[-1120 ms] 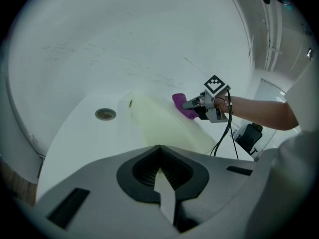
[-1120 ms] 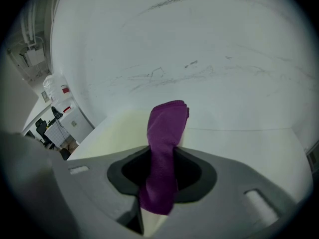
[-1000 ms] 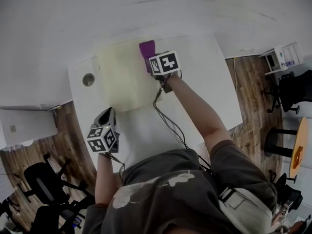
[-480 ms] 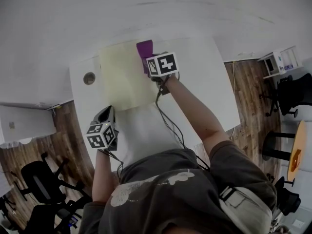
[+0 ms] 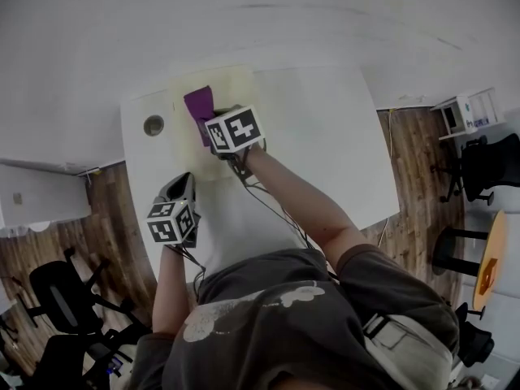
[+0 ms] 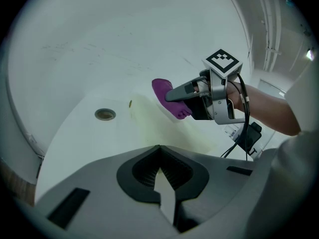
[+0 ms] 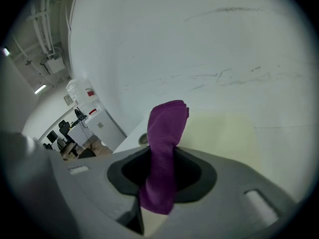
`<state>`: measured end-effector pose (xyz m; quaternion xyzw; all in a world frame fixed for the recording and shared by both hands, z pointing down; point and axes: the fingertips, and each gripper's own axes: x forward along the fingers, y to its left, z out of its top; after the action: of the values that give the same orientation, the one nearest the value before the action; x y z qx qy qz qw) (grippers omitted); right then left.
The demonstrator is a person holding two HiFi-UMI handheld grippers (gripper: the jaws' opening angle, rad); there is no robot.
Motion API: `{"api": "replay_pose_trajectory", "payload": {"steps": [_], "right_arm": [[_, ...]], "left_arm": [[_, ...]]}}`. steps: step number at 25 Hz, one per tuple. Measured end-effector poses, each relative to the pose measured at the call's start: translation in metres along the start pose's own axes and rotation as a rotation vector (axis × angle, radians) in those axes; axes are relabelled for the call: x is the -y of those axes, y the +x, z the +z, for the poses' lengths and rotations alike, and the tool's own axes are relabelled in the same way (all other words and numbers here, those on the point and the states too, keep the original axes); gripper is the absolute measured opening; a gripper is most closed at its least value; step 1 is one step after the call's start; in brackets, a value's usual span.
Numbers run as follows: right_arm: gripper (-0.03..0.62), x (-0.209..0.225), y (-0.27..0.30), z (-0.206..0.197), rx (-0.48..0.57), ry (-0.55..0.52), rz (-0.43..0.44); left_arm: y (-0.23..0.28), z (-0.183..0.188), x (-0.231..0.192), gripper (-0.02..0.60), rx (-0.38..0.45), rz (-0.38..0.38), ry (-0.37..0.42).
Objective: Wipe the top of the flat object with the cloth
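A pale yellow flat board [image 5: 231, 88] lies on the white table [image 5: 325, 136], against its far edge. My right gripper [image 5: 207, 120] is shut on a folded purple cloth [image 5: 199, 104] and holds it down on the board's left part. In the right gripper view the cloth [image 7: 167, 133] sticks out between the jaws over the board [image 7: 224, 133]. My left gripper [image 5: 183, 185] hovers near the table's left front, shut and holding nothing. From the left gripper view [image 6: 159, 176] I see the cloth [image 6: 167, 96] on the board [image 6: 164, 133].
A round cable hole [image 5: 153, 125] sits in the table left of the board. Black cables [image 5: 280, 205] trail from the right gripper across the table. A white wall stands behind the table. Wooden floor with office chairs [image 5: 57, 291] lies to both sides.
My right gripper has slid the purple cloth leftward across the board, from its right part to its left part. The left gripper has stayed in place.
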<state>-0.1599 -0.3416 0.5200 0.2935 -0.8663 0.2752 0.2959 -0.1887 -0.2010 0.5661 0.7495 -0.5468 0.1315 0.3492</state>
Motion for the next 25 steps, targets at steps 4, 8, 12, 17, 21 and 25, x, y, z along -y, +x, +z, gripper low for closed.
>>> {"api": "replay_pose_trajectory", "payload": {"steps": [4, 8, 12, 17, 21, 25], "right_arm": [[0.118, -0.035, 0.015, -0.008, -0.025, -0.020, 0.053], [0.118, -0.050, 0.027, -0.017, -0.048, -0.020, 0.074], [0.118, -0.056, 0.036, -0.027, -0.084, -0.038, 0.066], [0.118, -0.054, 0.041, -0.032, -0.098, -0.046, 0.051], [0.118, -0.044, 0.037, -0.031, -0.090, -0.036, 0.043], [0.119, -0.030, 0.030, -0.033, -0.083, -0.025, 0.023]], "left_arm": [[-0.001, 0.000, -0.001, -0.003, -0.001, -0.003, -0.001], [0.001, 0.001, -0.001, -0.005, 0.001, -0.002, 0.000], [0.001, 0.001, -0.002, -0.005, 0.004, -0.003, -0.001], [0.000, 0.000, -0.003, -0.005, 0.004, -0.003, -0.003], [0.001, 0.001, -0.002, -0.003, 0.006, -0.001, -0.004], [0.000, 0.000, -0.003, -0.005, 0.010, -0.003, -0.011]]}}
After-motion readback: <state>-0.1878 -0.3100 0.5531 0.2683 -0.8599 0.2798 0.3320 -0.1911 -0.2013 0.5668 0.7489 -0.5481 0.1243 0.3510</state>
